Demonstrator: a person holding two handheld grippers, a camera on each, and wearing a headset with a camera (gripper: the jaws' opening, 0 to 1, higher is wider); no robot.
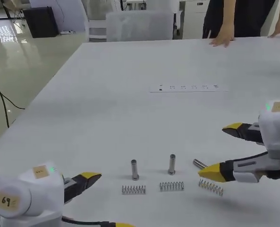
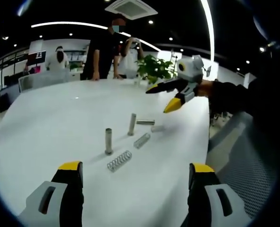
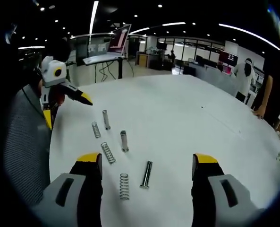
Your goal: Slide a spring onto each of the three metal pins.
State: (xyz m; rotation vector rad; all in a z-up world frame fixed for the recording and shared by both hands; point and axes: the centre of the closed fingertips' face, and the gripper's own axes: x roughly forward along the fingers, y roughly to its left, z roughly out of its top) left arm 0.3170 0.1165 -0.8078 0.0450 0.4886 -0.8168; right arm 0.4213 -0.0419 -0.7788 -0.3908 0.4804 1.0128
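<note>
On the white table (image 1: 130, 109) two metal pins (image 1: 134, 169) (image 1: 172, 164) stand upright, and a third pin (image 1: 199, 164) lies flat to their right. Three springs (image 1: 133, 189) (image 1: 171, 186) (image 1: 210, 187) lie in a row in front of them. My right gripper (image 1: 222, 150) hovers open over the lying pin (image 3: 146, 174) and the nearest spring (image 3: 124, 186), holding nothing. Its own view shows its jaws wide apart (image 3: 147, 158). At the near left, short of the leftmost spring (image 2: 119, 161), my left gripper (image 1: 103, 201) is open and empty (image 2: 136, 166).
A flush socket strip (image 1: 184, 87) sits mid-table. A person's hands (image 1: 222, 40) rest on the far edge, with a chair (image 1: 140, 23) behind. The table's left edge runs diagonally above the floor. A potted plant (image 2: 154, 68) stands at the far end.
</note>
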